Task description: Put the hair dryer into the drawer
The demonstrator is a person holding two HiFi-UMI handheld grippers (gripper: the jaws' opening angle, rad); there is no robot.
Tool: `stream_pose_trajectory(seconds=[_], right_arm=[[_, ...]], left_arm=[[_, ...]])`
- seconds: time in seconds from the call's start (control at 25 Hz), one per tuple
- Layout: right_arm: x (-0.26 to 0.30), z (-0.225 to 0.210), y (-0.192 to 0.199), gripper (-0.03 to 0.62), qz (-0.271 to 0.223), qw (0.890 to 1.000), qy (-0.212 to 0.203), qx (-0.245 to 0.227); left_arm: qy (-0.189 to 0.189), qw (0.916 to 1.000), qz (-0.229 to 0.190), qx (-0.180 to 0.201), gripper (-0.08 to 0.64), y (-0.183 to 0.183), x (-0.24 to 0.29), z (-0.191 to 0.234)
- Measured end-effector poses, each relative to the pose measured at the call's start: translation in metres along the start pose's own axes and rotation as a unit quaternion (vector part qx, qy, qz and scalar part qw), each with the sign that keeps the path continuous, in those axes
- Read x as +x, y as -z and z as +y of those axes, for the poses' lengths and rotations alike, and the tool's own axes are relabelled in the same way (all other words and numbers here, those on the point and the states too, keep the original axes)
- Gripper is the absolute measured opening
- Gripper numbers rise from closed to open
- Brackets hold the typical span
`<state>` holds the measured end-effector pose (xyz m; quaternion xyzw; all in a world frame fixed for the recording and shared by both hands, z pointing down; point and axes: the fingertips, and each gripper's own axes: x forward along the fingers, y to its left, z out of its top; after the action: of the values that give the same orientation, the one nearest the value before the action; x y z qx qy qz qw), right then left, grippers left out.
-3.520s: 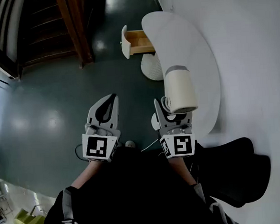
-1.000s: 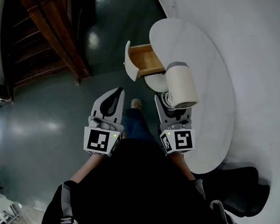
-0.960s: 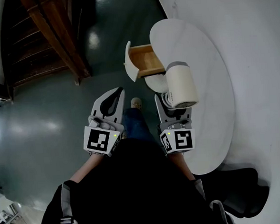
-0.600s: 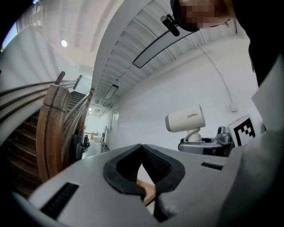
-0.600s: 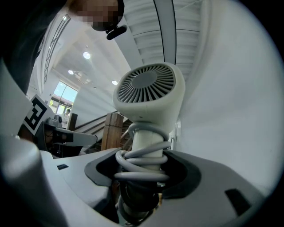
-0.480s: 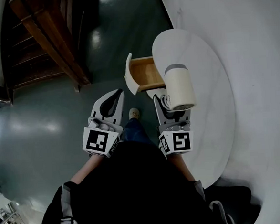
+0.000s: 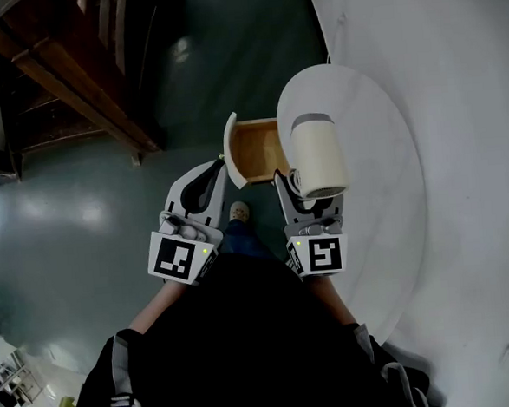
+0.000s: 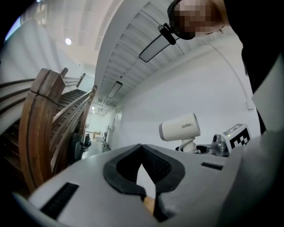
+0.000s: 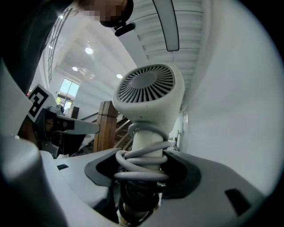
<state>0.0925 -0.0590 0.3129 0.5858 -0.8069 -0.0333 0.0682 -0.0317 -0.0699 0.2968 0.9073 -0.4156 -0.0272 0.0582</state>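
Observation:
In the head view the cream hair dryer (image 7: 318, 155) stands upright over the edge of the white round table (image 7: 384, 189). My right gripper (image 7: 308, 193) is shut on its handle. The right gripper view shows the grey cord (image 9: 142, 166) wound round that handle between the jaws of the right gripper (image 9: 140, 195), with the dryer's grille (image 9: 148, 84) above. The open wooden drawer (image 7: 258, 150) with its white front (image 7: 231, 150) lies just ahead of both grippers. My left gripper (image 7: 205, 186) is shut and holds nothing; the left gripper (image 8: 148, 199) has the hair dryer (image 8: 179, 127) to its right.
A wooden staircase (image 7: 72, 80) rises at the upper left beyond the dark glossy floor (image 7: 64, 220). A white curved wall (image 7: 454, 71) runs along the right. The person's shoe (image 7: 239, 211) shows between the grippers, just short of the drawer.
Both grippers and the held hair dryer have moved forward toward the drawer, which now sits right in front of them. The grip on the dryer has not changed.

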Motion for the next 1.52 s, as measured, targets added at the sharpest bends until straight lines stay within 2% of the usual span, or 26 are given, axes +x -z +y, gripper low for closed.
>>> stream_pose_trajectory(seconds=[0.2,0.32,0.44,0.68,0.8,0.92,1.0,1.12,1.28,1.4,1.52], right_arm=[[0.031,-0.025,0.018,0.285,0.012,1.0,-0.017,0.011],[0.044,-0.036,0.028,0.285,0.015,0.999,-0.027,0.013],[0.052,-0.039,0.042,0.285,0.03,0.999,-0.034,0.024],[0.06,-0.038,0.072,0.285,0.061,0.996,-0.045,0.038],[0.073,-0.031,0.083,0.285,0.082,0.994,-0.05,0.046],[0.079,-0.024,0.103,0.284,0.135,0.988,-0.062,0.052],[0.084,-0.023,0.113,0.284,0.147,0.985,-0.065,0.057],[0.09,-0.021,0.13,0.284,0.159,0.983,-0.068,0.061],[0.098,-0.019,0.152,0.284,0.178,0.979,-0.073,0.067],[0.103,-0.02,0.172,0.284,0.167,0.981,-0.072,0.07],[0.107,-0.018,0.195,0.284,0.192,0.976,-0.077,0.068]], left_arm=[[-0.021,0.9997,0.015,0.001,0.008,0.006,0.035,0.014],[-0.025,0.9997,0.001,0.006,0.008,0.005,0.051,0.019],[-0.032,0.9988,0.036,0.0,0.008,0.018,0.058,0.021],[-0.033,0.9977,0.059,-0.005,0.008,0.028,0.067,0.027],[-0.027,0.9974,0.066,-0.009,0.008,0.03,0.073,0.043],[-0.011,0.9983,0.057,-0.009,0.008,0.03,0.081,0.05],[-0.008,0.9973,0.071,-0.012,0.008,0.037,0.088,0.054],[0.004,0.9977,0.065,-0.017,0.008,0.04,0.099,0.057],[0.008,0.995,0.097,-0.025,0.008,0.063,0.104,0.061],[0.014,0.9923,0.12,-0.028,0.008,0.081,0.107,0.061],[0.012,0.989,0.143,-0.034,0.008,0.101,0.11,0.067]])
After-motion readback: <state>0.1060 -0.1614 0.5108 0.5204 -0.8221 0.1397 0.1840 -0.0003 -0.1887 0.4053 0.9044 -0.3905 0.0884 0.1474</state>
